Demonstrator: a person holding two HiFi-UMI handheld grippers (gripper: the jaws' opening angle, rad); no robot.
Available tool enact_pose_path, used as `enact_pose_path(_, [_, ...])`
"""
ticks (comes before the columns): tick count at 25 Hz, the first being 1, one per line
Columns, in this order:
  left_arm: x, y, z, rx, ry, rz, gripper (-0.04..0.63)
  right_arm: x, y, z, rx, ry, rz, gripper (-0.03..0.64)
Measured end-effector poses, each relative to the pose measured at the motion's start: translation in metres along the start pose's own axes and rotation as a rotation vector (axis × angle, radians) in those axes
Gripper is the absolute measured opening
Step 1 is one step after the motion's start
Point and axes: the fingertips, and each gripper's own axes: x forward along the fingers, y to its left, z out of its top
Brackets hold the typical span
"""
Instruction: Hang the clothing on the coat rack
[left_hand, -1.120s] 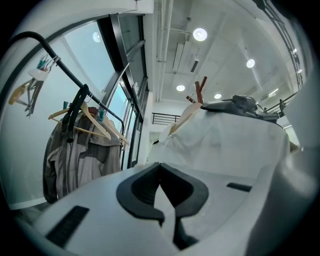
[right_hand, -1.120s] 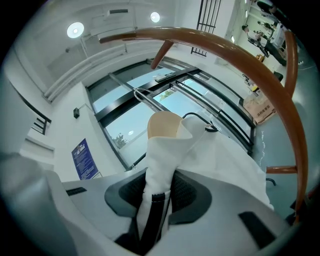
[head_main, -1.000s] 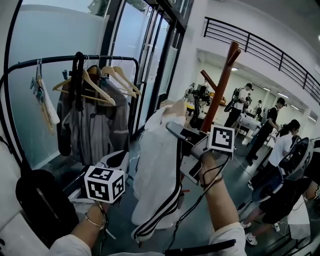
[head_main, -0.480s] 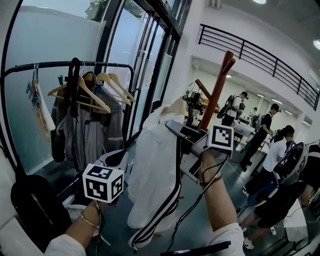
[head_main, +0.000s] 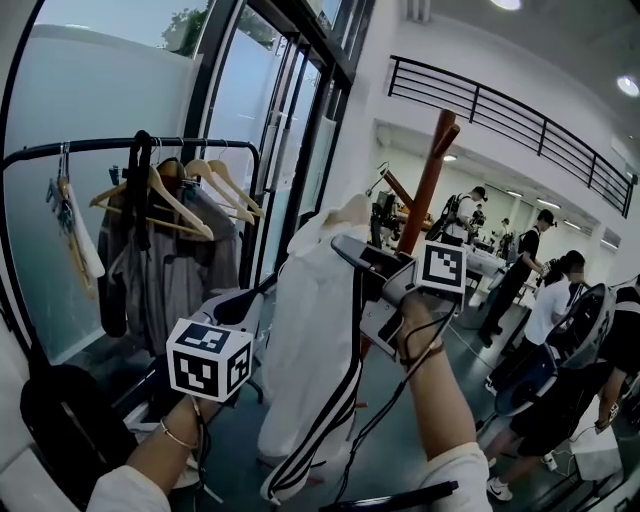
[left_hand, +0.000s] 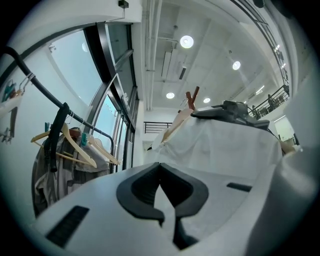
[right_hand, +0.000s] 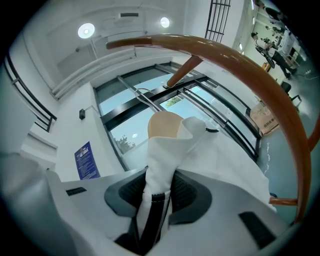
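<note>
1. Nearby, the left gripper (left_hand: 160, 167) is seen with its jaws brought together on nothing, just beside the garment.
2. The white jacket with black side stripes (head_main: 305, 340) is held up in the air, its bunched collar clamped between the pads of the right gripper (right_hand: 159, 192); a pale wooden hanger (right_hand: 162, 125) is seen inside the collar.
3. Beyond it, the reddish-brown wooden coat rack (head_main: 425, 180) is shown with its visible pegs bare, so the hanging itself is judged not yet done.

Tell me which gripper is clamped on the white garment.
The right gripper: the white garment has its striped edge bunched between that gripper's pads. The left gripper has its jaws meeting, with no cloth bunched between them.
</note>
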Motion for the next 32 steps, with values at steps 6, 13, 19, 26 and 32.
enact_pose_path(6, [0.007, 0.005, 0.0, -0.002, -0.007, 0.008, 0.008, 0.0, -0.007, 0.015, 0.007, -0.025, -0.001, 0.126])
enact_pose_path(13, [0.018, 0.01, -0.007, -0.01, 0.005, 0.01, 0.009, 0.004, -0.012, 0.027, 0.016, -0.028, 0.013, 0.126])
enact_pose_path(19, [0.028, 0.017, -0.014, -0.016, 0.012, 0.001, 0.009, 0.006, -0.021, 0.037, 0.024, -0.053, 0.025, 0.127])
enact_pose_path(26, [0.043, 0.016, -0.025, -0.035, 0.018, -0.015, 0.008, 0.005, -0.039, 0.041, 0.049, -0.058, 0.02, 0.127])
enact_pose_path(32, [0.052, 0.012, -0.036, -0.054, 0.036, -0.023, 0.008, 0.006, -0.045, 0.038, 0.041, -0.039, 0.044, 0.127])
